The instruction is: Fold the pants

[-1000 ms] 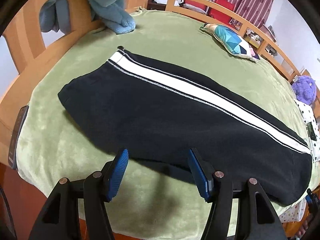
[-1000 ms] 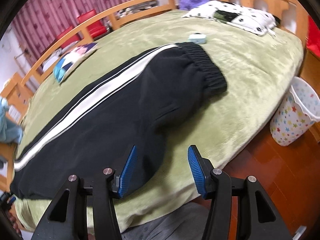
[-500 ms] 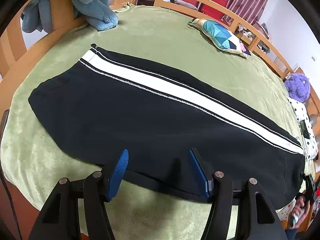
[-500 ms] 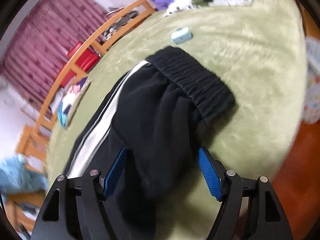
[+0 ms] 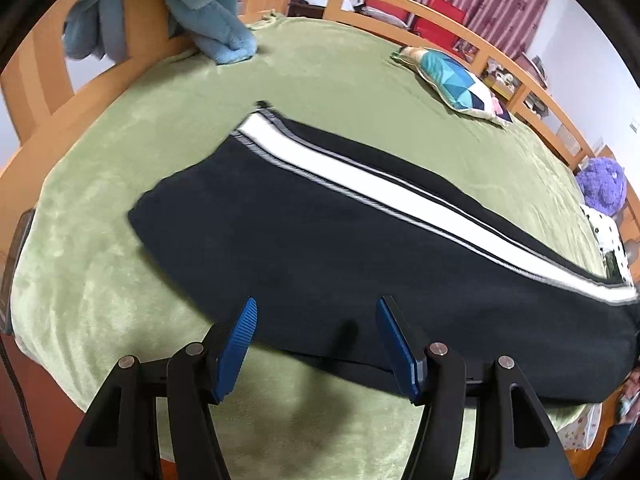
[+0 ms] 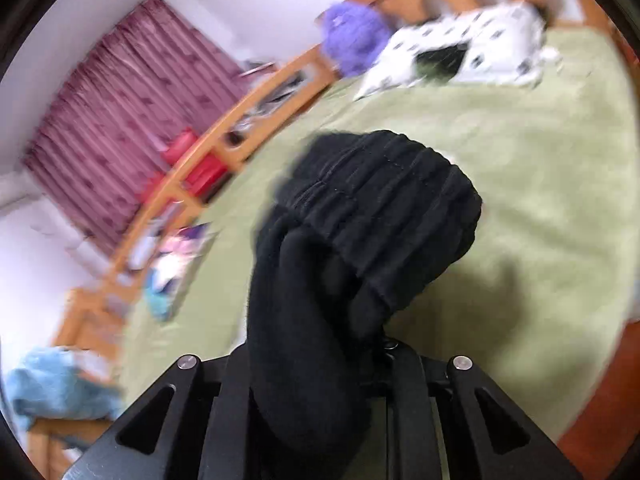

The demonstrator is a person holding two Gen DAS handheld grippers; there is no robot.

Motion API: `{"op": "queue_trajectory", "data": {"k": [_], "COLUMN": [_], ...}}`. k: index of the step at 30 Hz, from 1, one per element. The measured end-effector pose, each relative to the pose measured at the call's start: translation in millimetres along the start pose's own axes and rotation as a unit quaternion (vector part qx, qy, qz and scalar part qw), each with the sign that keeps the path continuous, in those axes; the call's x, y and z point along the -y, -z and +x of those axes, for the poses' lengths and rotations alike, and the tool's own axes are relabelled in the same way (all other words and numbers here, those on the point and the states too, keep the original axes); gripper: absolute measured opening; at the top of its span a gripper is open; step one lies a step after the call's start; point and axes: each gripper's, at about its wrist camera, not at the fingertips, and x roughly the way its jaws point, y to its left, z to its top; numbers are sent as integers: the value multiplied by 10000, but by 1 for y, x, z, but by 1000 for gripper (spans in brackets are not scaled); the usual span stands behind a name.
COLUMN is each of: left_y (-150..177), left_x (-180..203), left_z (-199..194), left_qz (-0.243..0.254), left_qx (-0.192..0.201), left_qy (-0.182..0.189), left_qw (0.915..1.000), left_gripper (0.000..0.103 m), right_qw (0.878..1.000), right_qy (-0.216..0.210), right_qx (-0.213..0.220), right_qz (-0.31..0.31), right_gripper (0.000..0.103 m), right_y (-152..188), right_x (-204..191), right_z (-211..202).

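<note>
**Right gripper pinching the waist end of the pants**

The black pants [image 5: 320, 248] with a white side stripe [image 5: 400, 196] are lying flat across the green blanket [image 5: 340, 64] on the bed. The left gripper [image 5: 316, 336] is hovering over the near edge of the pants with its blue fingers [image 5: 240, 336] spread apart and gripping nothing. The right gripper [image 6: 320, 360] has just been closing, and its jaws are now pinching the pants close to the elastic waistband [image 6: 392, 208], which is bunching up above the blanket. A blue towel [image 5: 216, 12] is hanging over the wooden bed frame [image 5: 460, 40].
</note>
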Motion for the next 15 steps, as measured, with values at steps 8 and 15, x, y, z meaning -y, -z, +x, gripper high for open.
{"op": "queue_trajectory", "data": {"k": [8, 15], "left_y": [6, -12], "left_x": [-44, -84], "left_z": [5, 12], "left_qz": [-483, -702], "left_qx": [-47, 179], "left_qy": [-171, -345], "left_qw": [9987, 9968], "left_gripper": [60, 60], "right_qw": [9878, 9838], "right_qy": [1198, 1328], "right_qx": [-907, -635], "right_qz": [-415, -1024], "right_gripper": [55, 56], "right_y": [59, 85], "right_x": [27, -6], "right_z": [21, -30]}}
